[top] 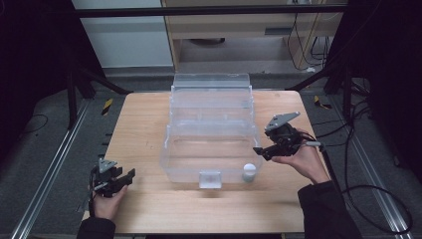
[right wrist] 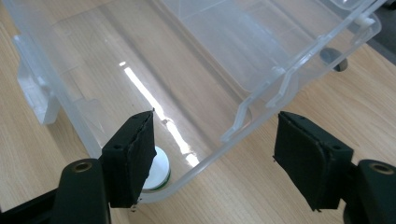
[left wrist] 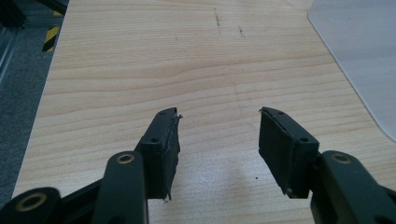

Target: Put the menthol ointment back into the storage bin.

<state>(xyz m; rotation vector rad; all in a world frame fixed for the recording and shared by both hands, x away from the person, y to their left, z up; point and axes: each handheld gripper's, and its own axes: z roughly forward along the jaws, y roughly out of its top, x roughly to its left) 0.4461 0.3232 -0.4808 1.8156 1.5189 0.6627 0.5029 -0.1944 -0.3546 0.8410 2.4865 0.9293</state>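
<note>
Clear plastic storage box, lid raised, was set at the table's centre. Small white jar was stood in its front right corner. Left gripper was held spread near the front left corner; right gripper spread beside the box's right wall.

Both grippers, the left gripper and the right gripper, are black with brass-ringed pivots (grey three-cornered plates on top); dark sleeves cover the forearms.
</note>
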